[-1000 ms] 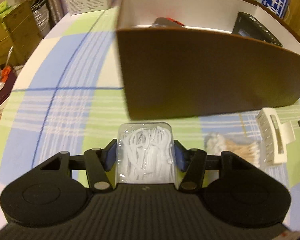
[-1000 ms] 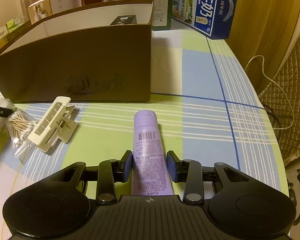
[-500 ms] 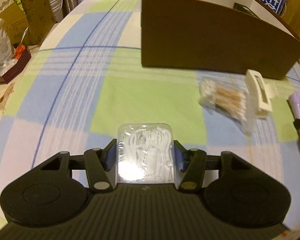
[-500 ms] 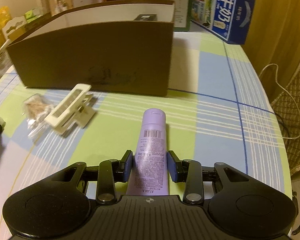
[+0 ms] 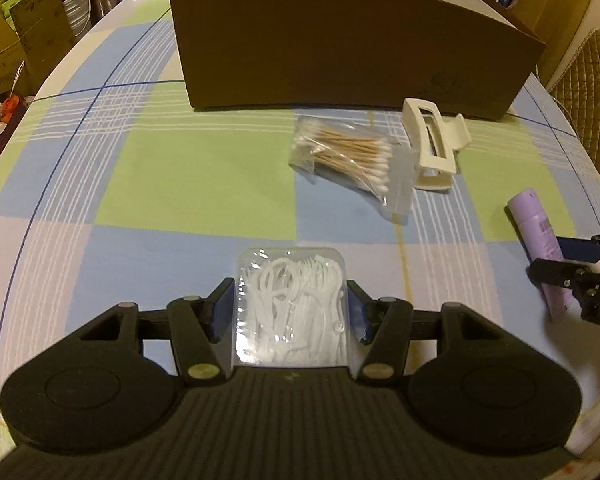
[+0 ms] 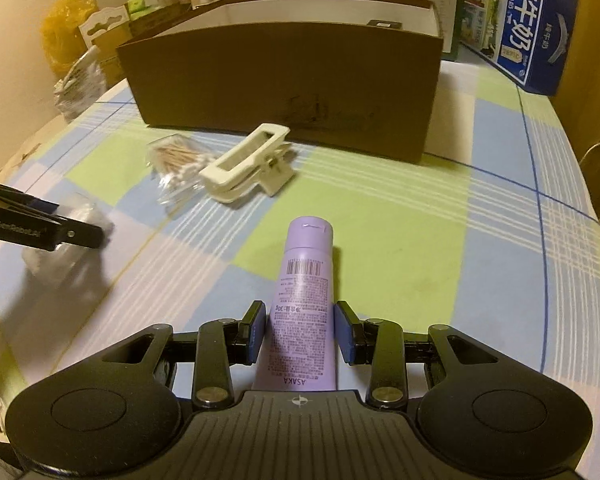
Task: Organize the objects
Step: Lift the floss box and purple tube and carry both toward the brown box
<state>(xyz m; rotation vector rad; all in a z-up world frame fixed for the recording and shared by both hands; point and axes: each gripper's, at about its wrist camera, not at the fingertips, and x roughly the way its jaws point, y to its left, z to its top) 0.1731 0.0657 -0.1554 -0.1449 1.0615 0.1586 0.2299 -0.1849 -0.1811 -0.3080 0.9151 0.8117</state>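
My left gripper (image 5: 291, 310) is shut on a clear plastic box of white floss picks (image 5: 291, 308), near the table's front. My right gripper (image 6: 301, 330) is shut on a purple tube (image 6: 304, 304), which also shows at the right of the left wrist view (image 5: 538, 242). A brown cardboard box (image 5: 352, 40) stands open-topped at the back of the table and also shows in the right wrist view (image 6: 288, 88). In front of it lie a bag of cotton swabs (image 5: 350, 156) and a cream hair claw clip (image 5: 432, 144). The left gripper appears blurred at the left of the right wrist view (image 6: 40, 226).
The table has a checked blue, green and white cloth (image 5: 188, 168). A blue milk carton box (image 6: 534, 28) stands at the back right. Cardboard boxes and bags (image 5: 16, 36) stand off the table's left side. A chair (image 5: 588, 92) is at the right.
Both grippers have drawn back from the brown box toward the table's front, each still holding its object. The swabs and clip have stayed in place.
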